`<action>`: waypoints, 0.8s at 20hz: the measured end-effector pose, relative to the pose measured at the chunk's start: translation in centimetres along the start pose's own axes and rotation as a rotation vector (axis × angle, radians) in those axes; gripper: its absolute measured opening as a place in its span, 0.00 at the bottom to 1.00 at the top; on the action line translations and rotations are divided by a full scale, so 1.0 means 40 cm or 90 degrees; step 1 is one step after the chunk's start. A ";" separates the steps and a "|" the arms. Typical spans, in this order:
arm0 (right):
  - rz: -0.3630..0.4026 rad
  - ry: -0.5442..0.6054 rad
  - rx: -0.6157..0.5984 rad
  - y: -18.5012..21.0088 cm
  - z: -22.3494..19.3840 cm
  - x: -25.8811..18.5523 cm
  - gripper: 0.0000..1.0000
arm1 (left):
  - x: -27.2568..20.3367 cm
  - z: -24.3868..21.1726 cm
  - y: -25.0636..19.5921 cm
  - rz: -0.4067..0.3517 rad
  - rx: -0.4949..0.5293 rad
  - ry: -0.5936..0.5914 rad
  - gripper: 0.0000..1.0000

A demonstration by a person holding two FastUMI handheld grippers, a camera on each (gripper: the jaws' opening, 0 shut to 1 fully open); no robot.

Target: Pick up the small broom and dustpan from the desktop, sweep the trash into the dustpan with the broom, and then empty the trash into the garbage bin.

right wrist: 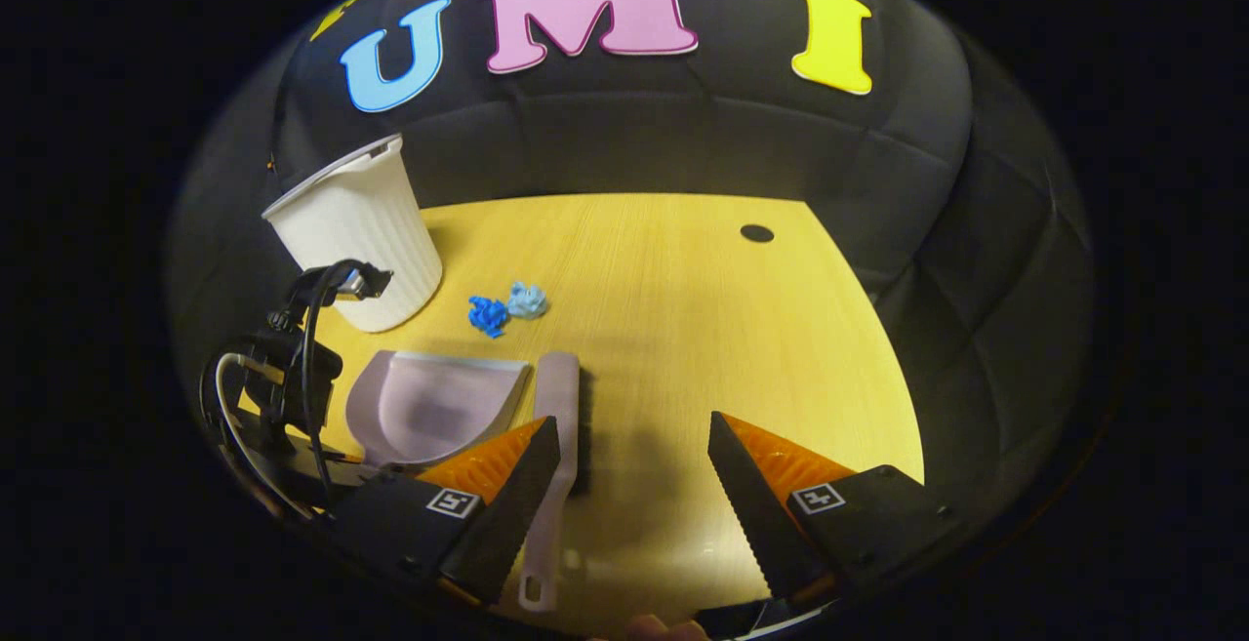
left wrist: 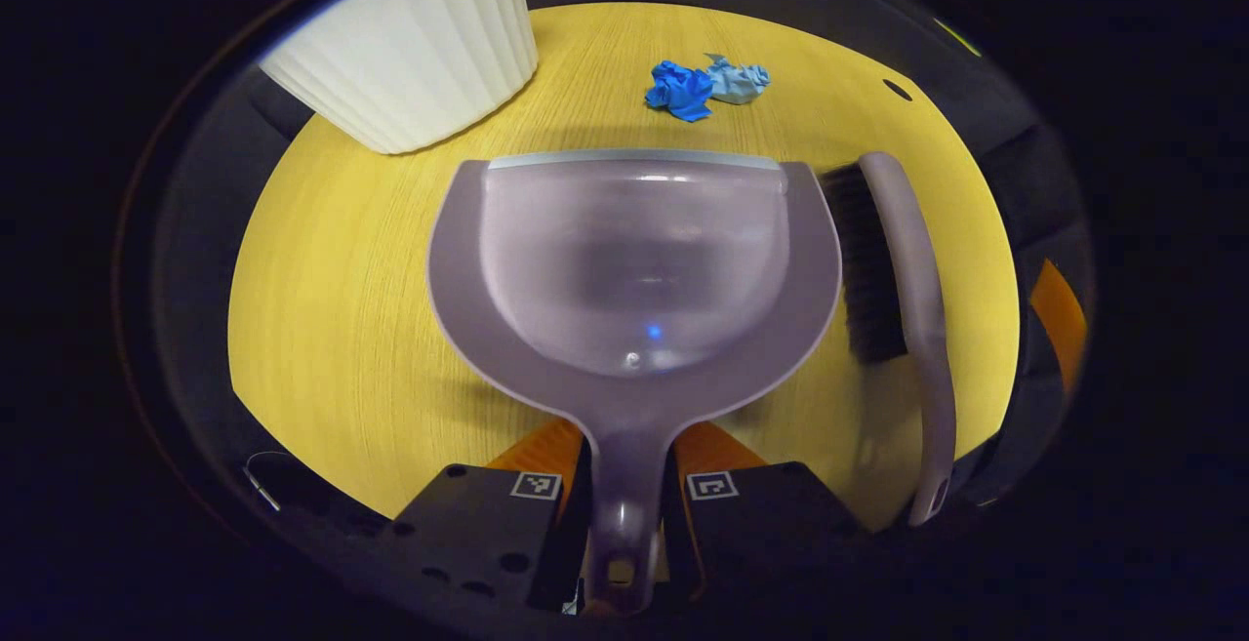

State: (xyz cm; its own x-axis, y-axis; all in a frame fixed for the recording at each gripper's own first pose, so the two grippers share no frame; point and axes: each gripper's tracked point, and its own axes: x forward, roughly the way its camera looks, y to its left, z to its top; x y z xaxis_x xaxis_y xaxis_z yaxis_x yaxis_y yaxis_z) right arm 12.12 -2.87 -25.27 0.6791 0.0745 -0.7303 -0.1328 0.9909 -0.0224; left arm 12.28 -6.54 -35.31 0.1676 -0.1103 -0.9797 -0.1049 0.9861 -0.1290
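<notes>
The lilac dustpan (left wrist: pixel 634 260) lies flat on the yellow wooden table (left wrist: pixel 332 309), its handle running back between the fingers of my left gripper (left wrist: pixel 629 470), which is shut on it. The small broom (left wrist: pixel 907 260) lies beside the pan on its right, bristles toward the pan. Beyond the pan's lip sit two crumpled scraps, a dark blue one (left wrist: pixel 681 92) and a pale blue one (left wrist: pixel 739 81). In the right gripper view my right gripper (right wrist: pixel 634 465) hangs open above the table, with the broom (right wrist: pixel 556 397) just left of its left finger; the dustpan (right wrist: pixel 429 407) and left gripper (right wrist: pixel 283 378) lie farther left.
A white ribbed garbage bin (left wrist: pixel 410 46) stands at the far left of the table, also seen as the bin (right wrist: pixel 356 231) behind the left gripper. A small dark hole (right wrist: pixel 756 232) marks the table's far side. Black padded wall surrounds the table.
</notes>
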 end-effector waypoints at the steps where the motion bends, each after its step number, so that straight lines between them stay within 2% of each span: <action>1: 0.002 0.022 -0.002 0.010 -0.019 0.002 0.99 | -0.001 0.000 0.005 -0.005 0.004 -0.001 0.30; 5: 0.006 0.106 -0.043 0.055 -0.088 0.017 1.00 | -0.017 -0.010 0.040 -0.025 0.040 -0.006 0.30; 9: 0.022 0.268 -0.036 0.092 -0.174 0.025 1.00 | -0.016 -0.002 0.065 -0.054 0.081 -0.024 0.28; 10: 0.008 0.292 -0.031 0.080 -0.182 0.027 1.00 | -0.012 -0.001 0.066 -0.067 0.085 -0.030 0.29; 11: -0.006 0.306 -0.028 0.077 -0.186 0.026 0.93 | -0.010 -0.005 0.070 -0.081 0.088 -0.034 0.29; 12: -0.014 0.314 -0.039 0.078 -0.189 0.032 1.00 | -0.006 -0.009 0.078 -0.089 0.092 -0.033 0.29; 16: -0.056 0.376 -0.083 0.054 -0.213 0.033 1.00 | -0.007 -0.009 0.085 -0.114 0.116 -0.046 0.30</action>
State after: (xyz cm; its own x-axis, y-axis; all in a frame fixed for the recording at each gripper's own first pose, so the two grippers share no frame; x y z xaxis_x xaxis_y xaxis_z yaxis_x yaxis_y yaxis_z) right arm 6.58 -1.61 -32.08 0.1813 -0.1180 -0.9763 -0.2072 0.9659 -0.1552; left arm 11.54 -3.18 -35.54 0.2381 -0.2819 -0.9294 0.1094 0.9586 -0.2628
